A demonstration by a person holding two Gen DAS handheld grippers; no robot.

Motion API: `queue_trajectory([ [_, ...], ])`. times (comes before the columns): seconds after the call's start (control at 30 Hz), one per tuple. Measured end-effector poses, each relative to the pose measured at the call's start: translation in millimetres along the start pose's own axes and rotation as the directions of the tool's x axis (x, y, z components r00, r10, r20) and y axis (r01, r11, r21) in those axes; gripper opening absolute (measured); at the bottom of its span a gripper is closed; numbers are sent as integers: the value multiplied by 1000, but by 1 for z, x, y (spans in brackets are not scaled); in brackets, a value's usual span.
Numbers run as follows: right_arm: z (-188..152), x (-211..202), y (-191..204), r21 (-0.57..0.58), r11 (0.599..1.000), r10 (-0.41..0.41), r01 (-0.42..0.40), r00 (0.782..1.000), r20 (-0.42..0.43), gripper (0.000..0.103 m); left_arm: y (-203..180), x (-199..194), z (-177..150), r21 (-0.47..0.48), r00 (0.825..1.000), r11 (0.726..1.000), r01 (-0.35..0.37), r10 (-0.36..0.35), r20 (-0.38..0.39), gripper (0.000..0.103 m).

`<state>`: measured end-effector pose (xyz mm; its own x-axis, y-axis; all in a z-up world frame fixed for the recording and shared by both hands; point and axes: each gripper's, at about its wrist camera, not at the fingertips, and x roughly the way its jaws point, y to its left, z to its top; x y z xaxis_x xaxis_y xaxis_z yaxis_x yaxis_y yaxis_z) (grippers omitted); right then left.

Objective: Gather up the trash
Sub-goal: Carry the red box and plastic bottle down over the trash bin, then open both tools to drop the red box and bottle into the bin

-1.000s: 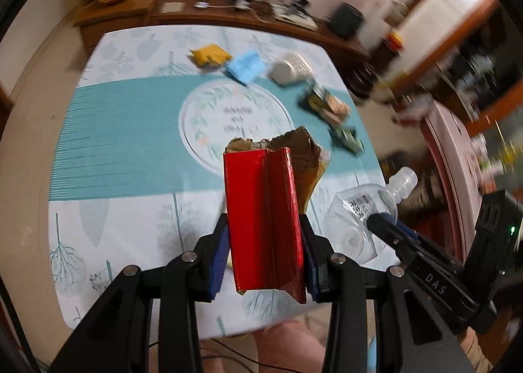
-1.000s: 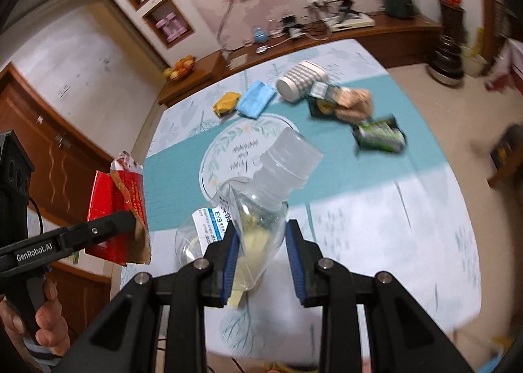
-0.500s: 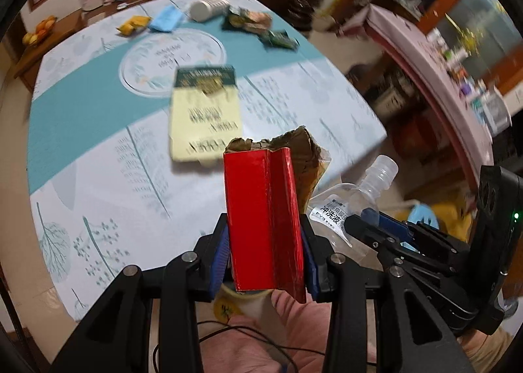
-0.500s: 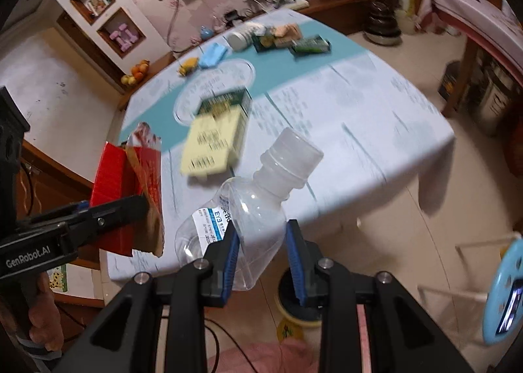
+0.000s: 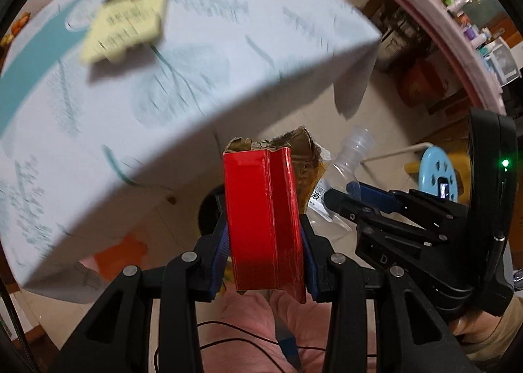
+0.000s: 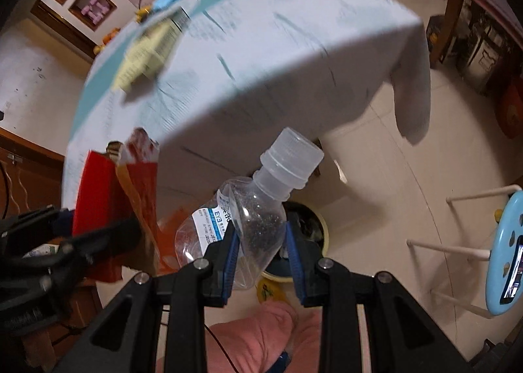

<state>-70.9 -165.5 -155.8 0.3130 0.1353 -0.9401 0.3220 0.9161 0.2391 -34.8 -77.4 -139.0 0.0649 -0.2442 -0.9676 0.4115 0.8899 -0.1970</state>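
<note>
Beyond the table (image 5: 228, 46) edge, the left gripper (image 5: 264, 252) clamps a red carton (image 5: 261, 219); beside it, the right gripper (image 6: 261, 255) clamps a clear plastic bottle (image 6: 255, 222).

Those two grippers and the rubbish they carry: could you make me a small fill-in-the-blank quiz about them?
1. The left gripper is shut on a torn carton coloured ____.
2. The right gripper is shut on a clear plastic ____.
3. The yellow packet lies on the ____.
4. The stool on the floor is coloured ____.

Missing words: red; bottle; table; blue
</note>
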Motion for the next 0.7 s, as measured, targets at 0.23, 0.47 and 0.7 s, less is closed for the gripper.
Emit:
queue_trajectory([
  [0.23,-26,56,-36,-15,1000,-25,24,997,-66,29,-9,69,-12,17,996,997,-78,79,-46,38],
  [0.47,-48,111,-61,-5,1000,-28,28,994,-104,29,5,133,-17,-8,992,993,-122,121,-38,39],
  [0.7,-65,173,-77,11,1000,-13,14,991,-131,29,30,199,-26,-51,989,990,-132,129,-70,40],
])
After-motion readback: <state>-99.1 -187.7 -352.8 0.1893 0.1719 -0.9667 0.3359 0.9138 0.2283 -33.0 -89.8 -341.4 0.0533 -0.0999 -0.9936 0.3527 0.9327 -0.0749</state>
